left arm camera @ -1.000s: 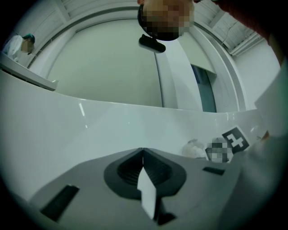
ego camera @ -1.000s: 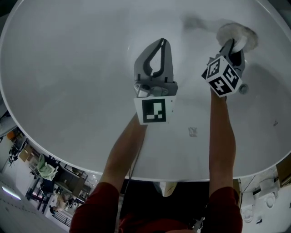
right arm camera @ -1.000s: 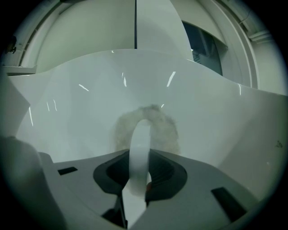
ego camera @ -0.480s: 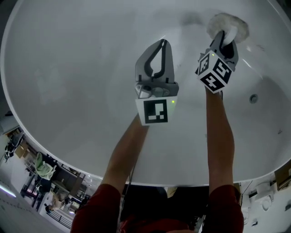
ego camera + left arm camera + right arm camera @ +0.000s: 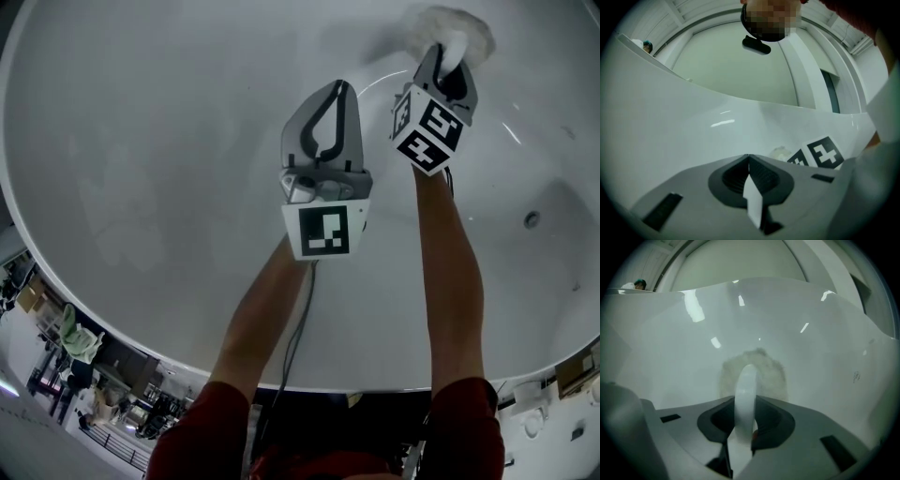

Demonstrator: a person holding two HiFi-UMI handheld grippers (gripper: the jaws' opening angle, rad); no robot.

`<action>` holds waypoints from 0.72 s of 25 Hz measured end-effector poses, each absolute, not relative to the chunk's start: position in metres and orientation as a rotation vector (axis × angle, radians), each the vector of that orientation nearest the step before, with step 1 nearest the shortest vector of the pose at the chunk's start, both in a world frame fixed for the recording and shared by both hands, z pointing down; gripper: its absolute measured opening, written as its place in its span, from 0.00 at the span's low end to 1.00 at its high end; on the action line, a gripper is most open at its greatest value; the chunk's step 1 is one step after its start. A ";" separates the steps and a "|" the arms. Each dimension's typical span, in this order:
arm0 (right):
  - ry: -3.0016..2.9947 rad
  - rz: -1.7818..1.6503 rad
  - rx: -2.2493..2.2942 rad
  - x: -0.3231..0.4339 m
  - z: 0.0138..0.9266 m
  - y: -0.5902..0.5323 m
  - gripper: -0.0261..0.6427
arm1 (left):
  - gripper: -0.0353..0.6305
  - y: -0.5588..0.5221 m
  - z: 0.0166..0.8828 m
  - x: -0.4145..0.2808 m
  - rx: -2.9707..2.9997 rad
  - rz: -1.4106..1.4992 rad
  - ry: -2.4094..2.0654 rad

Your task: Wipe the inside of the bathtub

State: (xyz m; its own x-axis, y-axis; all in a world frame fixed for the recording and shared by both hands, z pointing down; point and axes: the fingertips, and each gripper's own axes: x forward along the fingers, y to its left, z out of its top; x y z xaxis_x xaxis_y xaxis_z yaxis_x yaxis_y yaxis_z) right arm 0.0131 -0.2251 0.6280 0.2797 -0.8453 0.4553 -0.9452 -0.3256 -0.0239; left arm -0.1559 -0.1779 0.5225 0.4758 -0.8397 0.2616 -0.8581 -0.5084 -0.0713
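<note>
The right gripper (image 5: pixel 441 58) is clamping the white loop handle (image 5: pixel 746 390) of a fluffy scrubbing pad (image 5: pixel 457 31), which is pressing against the far inner wall of the bathtub (image 5: pixel 141 141). The left gripper (image 5: pixel 335 89) is hovering just beside it over the basin, its jaws together and nothing between them. In my judgement the stroke is calling for even pressure, with the pad lying flat on the curve, the passes overlapping, and the idle gripper holding clear of the wiped surface.
</note>
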 end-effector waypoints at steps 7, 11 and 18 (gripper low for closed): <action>-1.674 0.615 2.250 0.014 0.628 -0.223 0.18 | 0.08 -0.176 0.521 -0.154 2.587 0.385 -1.570; -1.695 0.611 2.205 0.006 0.627 -0.223 0.18 | 0.08 -0.172 0.518 -0.154 2.610 0.429 -1.538; -1.762 0.593 2.169 -0.001 0.616 -0.198 0.18 | 0.08 -0.160 0.513 -0.139 2.680 0.480 -1.443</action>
